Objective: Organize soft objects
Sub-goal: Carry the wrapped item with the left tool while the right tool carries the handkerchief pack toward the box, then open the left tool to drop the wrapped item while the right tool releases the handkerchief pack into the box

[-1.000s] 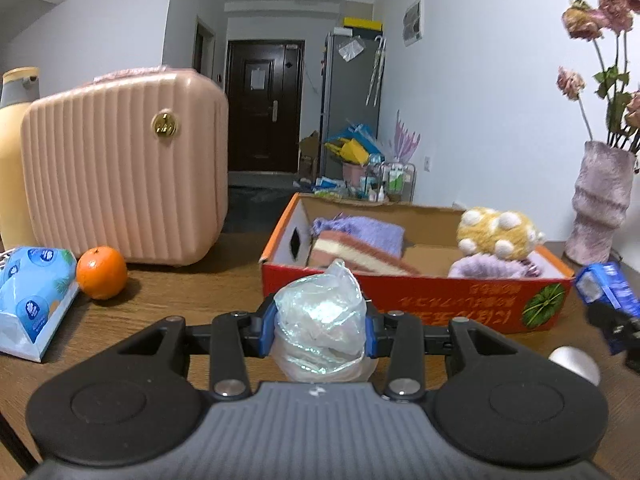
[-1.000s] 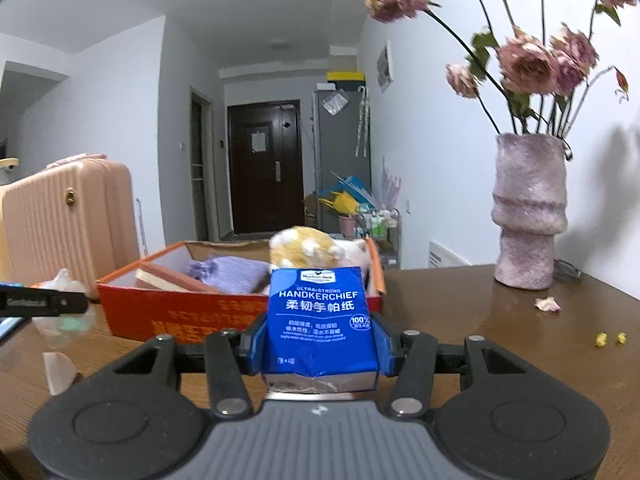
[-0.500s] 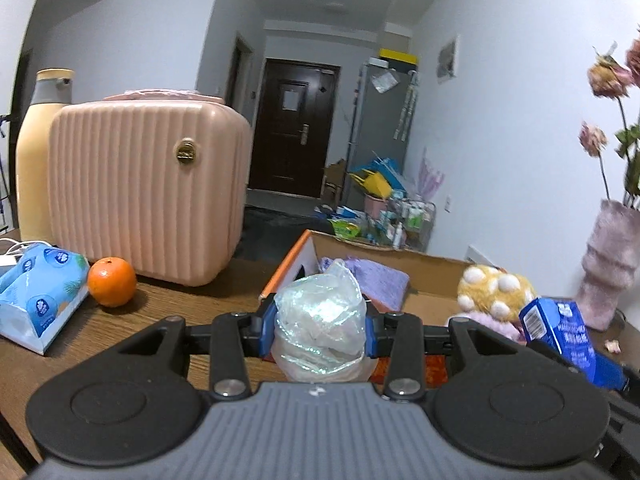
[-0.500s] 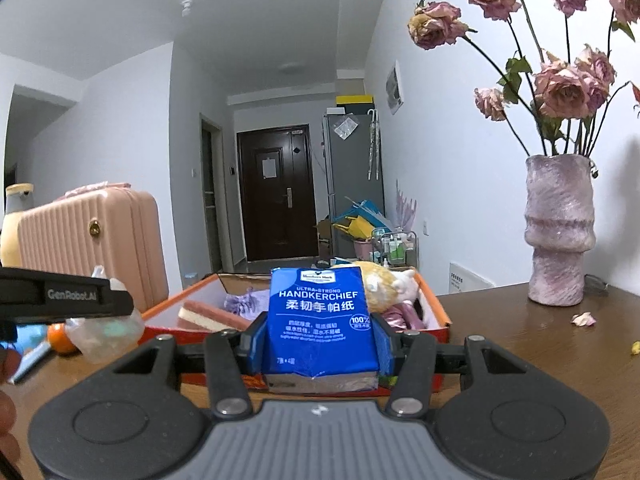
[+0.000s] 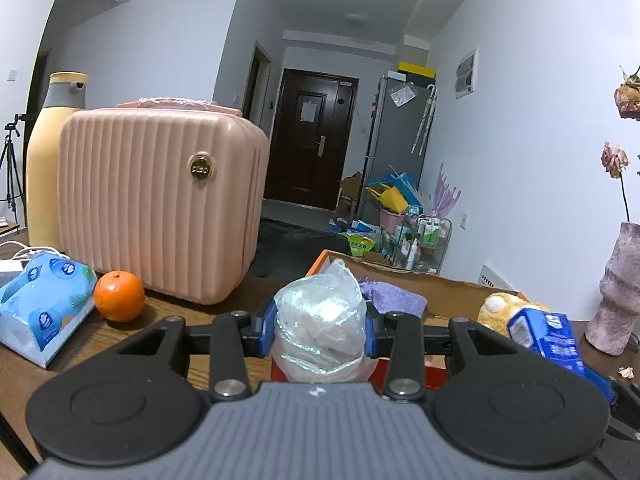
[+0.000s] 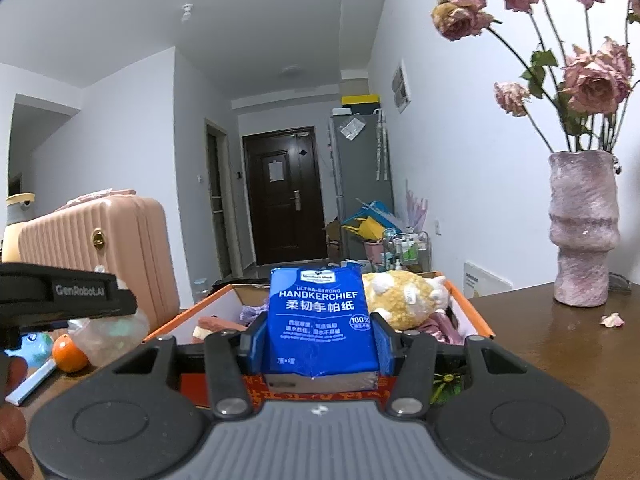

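A: Start with the big thing. Where does the orange cardboard box (image 6: 472,312) sit relative to both hands?

B: Straight ahead of both, on the desk (image 6: 560,344), open side up. In the right wrist view its near wall is just past and below the fingertips; in the left wrist view its near corner shows just behind the load.

A: What's already in it?

B: A yellow plush toy (image 6: 404,298) toward the right end, a purple cloth (image 5: 392,300) toward the left, something pinkish and flat beside that.

A: And the claws?

B: The right claw (image 6: 322,344) is clamped on a blue handkerchief pack (image 6: 320,320), held upright, its long axis standing up between the pads. The left claw (image 5: 320,330) is closed on a clear plastic bag (image 5: 320,320) with something white bunched inside.

A: Which is nearer the box?

B: My guess is the right one; the pack looks to hang about over the near edge, with the plush just behind it. The left claw comes in from the box's left end, beside the right.

A: So the coming move?

B: Likely forward and down over the wall. The free room looks to be in the middle, between cloth and plush.

A: Anything else around?

B: A pink case (image 5: 160,208) and an orange (image 5: 119,297), off left, well apart.
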`<state>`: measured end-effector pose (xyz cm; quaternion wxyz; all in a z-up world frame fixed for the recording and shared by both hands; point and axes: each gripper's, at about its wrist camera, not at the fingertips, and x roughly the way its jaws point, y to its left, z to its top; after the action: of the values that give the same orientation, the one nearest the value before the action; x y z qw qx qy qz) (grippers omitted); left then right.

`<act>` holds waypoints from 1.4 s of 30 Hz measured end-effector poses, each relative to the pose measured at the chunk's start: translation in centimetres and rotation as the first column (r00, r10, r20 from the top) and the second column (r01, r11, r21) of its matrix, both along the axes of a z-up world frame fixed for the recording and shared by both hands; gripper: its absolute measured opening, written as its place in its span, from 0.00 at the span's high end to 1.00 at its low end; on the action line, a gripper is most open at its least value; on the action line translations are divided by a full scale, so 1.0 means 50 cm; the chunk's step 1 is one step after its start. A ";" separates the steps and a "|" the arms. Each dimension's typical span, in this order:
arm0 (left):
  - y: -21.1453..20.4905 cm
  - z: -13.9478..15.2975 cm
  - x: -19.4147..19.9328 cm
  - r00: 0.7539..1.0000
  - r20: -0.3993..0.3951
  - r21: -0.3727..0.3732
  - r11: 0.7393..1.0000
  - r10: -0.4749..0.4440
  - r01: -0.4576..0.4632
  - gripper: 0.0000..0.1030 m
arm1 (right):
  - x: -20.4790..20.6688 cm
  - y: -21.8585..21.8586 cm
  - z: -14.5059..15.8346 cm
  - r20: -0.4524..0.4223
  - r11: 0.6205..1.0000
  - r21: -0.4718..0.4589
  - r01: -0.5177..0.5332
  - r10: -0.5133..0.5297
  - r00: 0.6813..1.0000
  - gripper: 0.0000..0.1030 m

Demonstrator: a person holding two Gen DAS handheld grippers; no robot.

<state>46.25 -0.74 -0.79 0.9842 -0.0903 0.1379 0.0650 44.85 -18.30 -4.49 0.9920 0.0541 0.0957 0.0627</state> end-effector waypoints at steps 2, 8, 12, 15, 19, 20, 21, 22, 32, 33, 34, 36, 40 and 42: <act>-0.002 0.003 0.005 1.000 0.007 0.005 1.000 -0.005 0.005 0.60 | 0.008 0.003 0.001 0.002 1.000 -0.005 -0.003 0.003 1.000 0.51; -0.008 0.004 0.029 1.000 0.019 0.012 1.000 -0.007 0.007 0.60 | 0.039 0.008 -0.001 0.002 1.000 -0.013 -0.016 0.016 1.000 0.51; -0.009 0.005 0.047 1.000 0.023 0.014 1.000 -0.005 0.005 0.60 | 0.060 0.007 -0.002 0.001 1.000 -0.016 -0.016 0.016 1.000 0.51; -0.015 0.006 0.061 1.000 0.027 0.015 1.000 -0.008 0.008 0.61 | 0.078 0.006 -0.003 -0.001 1.000 -0.015 -0.016 0.016 1.000 0.51; -0.021 0.007 0.079 0.999 0.032 0.022 1.000 -0.015 0.014 0.61 | 0.100 0.006 -0.004 -0.007 1.000 -0.017 -0.014 0.014 1.000 0.51; -0.024 0.007 0.085 0.999 0.033 0.024 1.000 -0.017 0.016 0.60 | 0.107 0.006 -0.004 -0.009 1.000 -0.016 -0.015 0.015 1.000 0.51; -0.025 0.007 0.091 0.999 0.034 0.025 1.000 -0.019 0.018 0.61 | 0.112 0.006 -0.004 -0.010 1.000 -0.016 -0.015 0.015 1.000 0.51; -0.027 0.007 0.097 0.999 0.035 0.025 0.999 -0.022 0.021 0.60 | 0.118 0.007 -0.004 -0.011 1.000 -0.017 -0.016 0.016 1.000 0.51; -0.035 0.004 0.175 0.999 0.028 0.022 0.999 -0.047 0.046 0.60 | 0.177 0.026 -0.011 -0.037 0.999 -0.041 -0.014 0.013 0.999 0.51; -0.034 0.004 0.183 0.999 0.027 0.023 0.999 -0.047 0.046 0.60 | 0.181 0.030 -0.012 -0.040 0.999 -0.043 -0.013 0.011 0.999 0.51; -0.034 0.003 0.192 0.999 0.023 0.024 0.999 -0.048 0.048 0.60 | 0.187 0.032 -0.013 -0.043 0.999 -0.043 -0.014 0.012 0.999 0.51; -0.036 -0.002 0.204 0.998 0.012 0.021 0.998 -0.057 0.057 0.60 | 0.199 0.034 -0.013 -0.051 0.999 -0.048 -0.015 0.012 0.999 0.51; -0.041 -0.008 0.220 0.998 -0.009 0.044 0.997 -0.069 0.069 0.48 | 0.219 0.042 -0.017 -0.077 0.998 -0.067 -0.016 0.011 0.997 0.50; -0.035 -0.007 0.218 0.997 -0.014 0.019 0.997 -0.076 0.077 0.32 | 0.223 0.041 -0.018 -0.087 0.997 -0.073 -0.013 0.006 0.996 0.49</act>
<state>57.16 -2.49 -1.13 0.9859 -0.0749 0.1471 0.0292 55.98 -16.26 -5.39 0.9879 0.0198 0.1410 0.0614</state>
